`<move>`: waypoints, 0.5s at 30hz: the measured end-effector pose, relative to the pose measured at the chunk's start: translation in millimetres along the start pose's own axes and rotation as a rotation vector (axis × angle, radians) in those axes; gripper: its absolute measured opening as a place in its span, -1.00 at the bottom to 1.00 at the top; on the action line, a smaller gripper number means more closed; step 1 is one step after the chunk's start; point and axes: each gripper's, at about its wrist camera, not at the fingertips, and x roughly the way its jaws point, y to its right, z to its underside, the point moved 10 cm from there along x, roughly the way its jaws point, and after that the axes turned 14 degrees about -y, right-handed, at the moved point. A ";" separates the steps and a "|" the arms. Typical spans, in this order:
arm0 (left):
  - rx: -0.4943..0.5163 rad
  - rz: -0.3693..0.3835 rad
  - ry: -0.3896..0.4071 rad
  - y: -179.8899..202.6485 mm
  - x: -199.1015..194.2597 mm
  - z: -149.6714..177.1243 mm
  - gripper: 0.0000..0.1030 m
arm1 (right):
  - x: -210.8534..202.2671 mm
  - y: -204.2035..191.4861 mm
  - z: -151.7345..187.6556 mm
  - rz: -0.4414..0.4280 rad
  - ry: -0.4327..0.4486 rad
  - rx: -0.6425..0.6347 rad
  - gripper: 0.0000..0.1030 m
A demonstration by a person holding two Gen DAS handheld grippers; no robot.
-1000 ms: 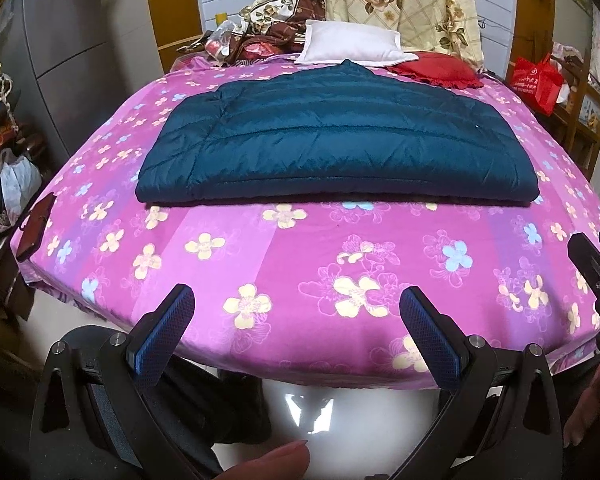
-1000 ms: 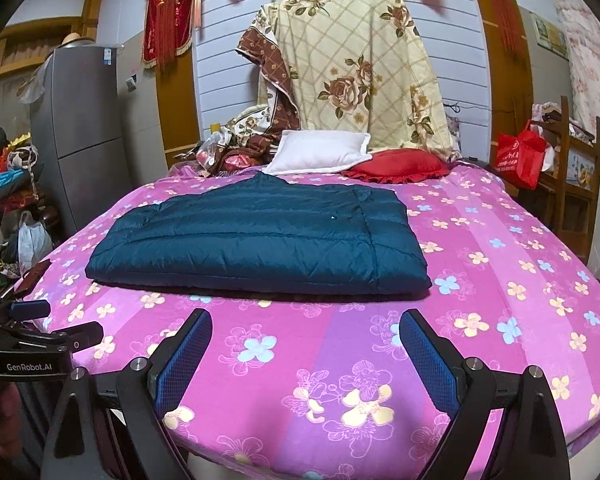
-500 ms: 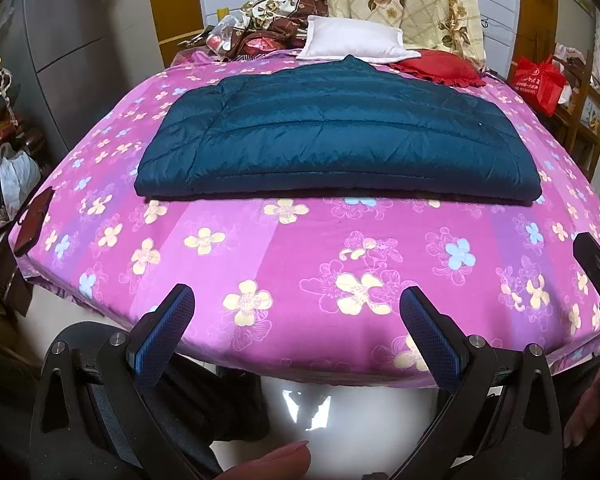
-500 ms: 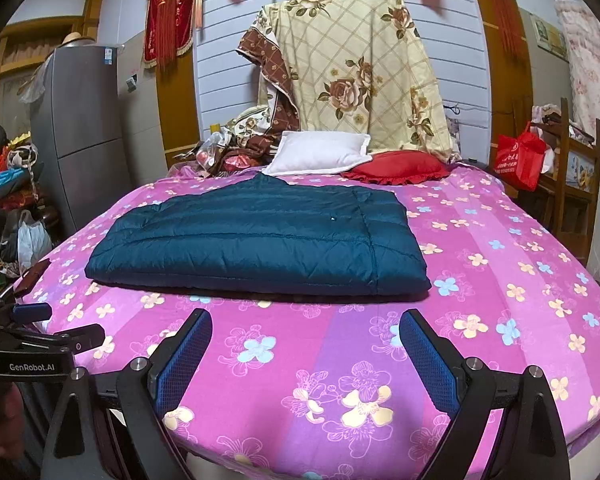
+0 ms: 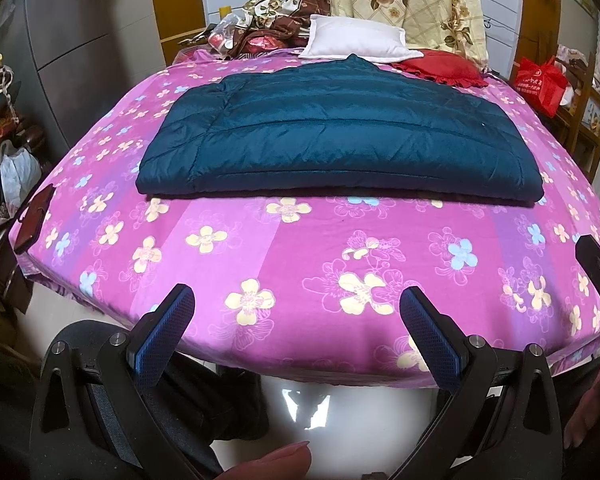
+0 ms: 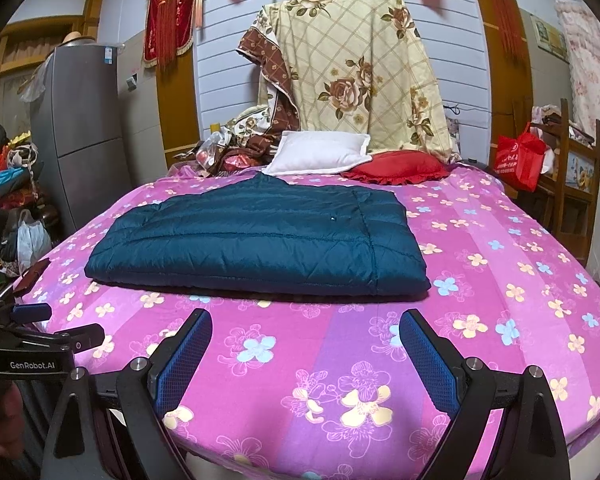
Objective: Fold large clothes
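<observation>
A dark teal quilted jacket (image 5: 340, 136) (image 6: 260, 240) lies folded into a flat rectangle on the pink flowered bed (image 5: 300, 264) (image 6: 500, 280). My left gripper (image 5: 296, 320) hovers open at the bed's near edge, well short of the jacket, with nothing between its blue pads. My right gripper (image 6: 306, 344) is open too, over the near part of the bed in front of the jacket's near edge. The left gripper's body (image 6: 32, 348) shows at the lower left of the right wrist view.
A white pillow (image 6: 320, 152) and a red cushion (image 6: 396, 166) lie at the head of the bed under a draped floral cloth (image 6: 356, 72). A grey fridge (image 6: 84, 128) and clutter stand left. A red bag (image 6: 518, 160) and wooden chair stand right.
The left wrist view has risen and tilted slightly, so the jacket sits lower in frame. The right gripper has barely moved. Both stay open.
</observation>
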 end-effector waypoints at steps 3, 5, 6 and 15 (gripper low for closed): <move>-0.001 0.000 0.001 -0.4 -0.4 0.2 0.99 | -0.3 -0.1 -0.1 0.000 0.002 0.000 0.81; 0.000 0.000 0.000 -0.2 0.0 -0.2 0.99 | 0.0 0.0 0.0 -0.001 0.000 0.001 0.81; -0.001 0.000 -0.001 -0.5 -0.1 0.0 0.99 | -0.1 -0.1 0.1 -0.001 0.001 0.001 0.81; -0.012 0.004 -0.006 -1.9 1.3 -0.9 0.99 | 0.1 -0.2 0.1 0.000 0.000 0.000 0.81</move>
